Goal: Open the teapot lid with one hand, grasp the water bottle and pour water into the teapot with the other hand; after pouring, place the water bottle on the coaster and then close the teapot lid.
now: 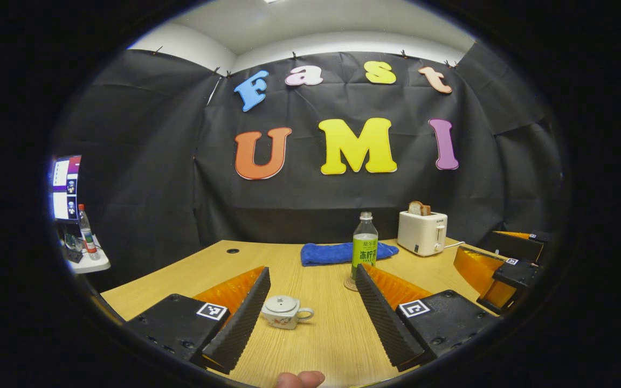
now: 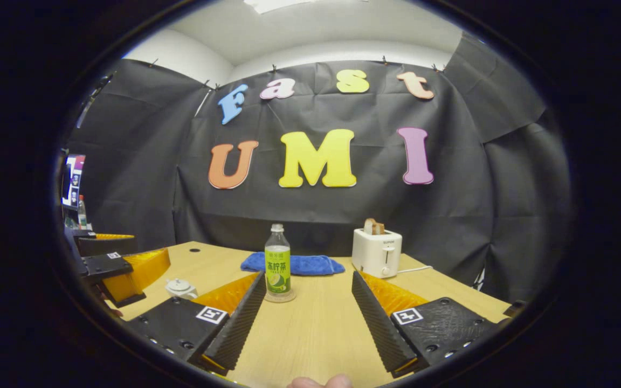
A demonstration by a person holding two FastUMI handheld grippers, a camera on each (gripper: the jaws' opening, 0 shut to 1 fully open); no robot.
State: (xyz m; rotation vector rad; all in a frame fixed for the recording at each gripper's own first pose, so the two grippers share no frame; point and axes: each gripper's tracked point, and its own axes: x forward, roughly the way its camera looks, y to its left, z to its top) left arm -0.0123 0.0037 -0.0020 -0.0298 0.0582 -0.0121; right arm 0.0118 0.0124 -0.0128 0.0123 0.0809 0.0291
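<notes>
A small white teapot with its lid on sits on the wooden table, just ahead of my left gripper and close to its left finger. My left gripper is open and holds nothing. The water bottle with a green label stands upright on a round coaster beyond the right finger. In the right gripper view the bottle stands on the coaster ahead and slightly left of my open right gripper. The teapot shows at the left, near the other gripper.
A folded blue towel lies at the back of the table. A white toaster with a slice of bread stands at the back right, its cord trailing right. A side shelf with a bottle and a screen stands off the table's left.
</notes>
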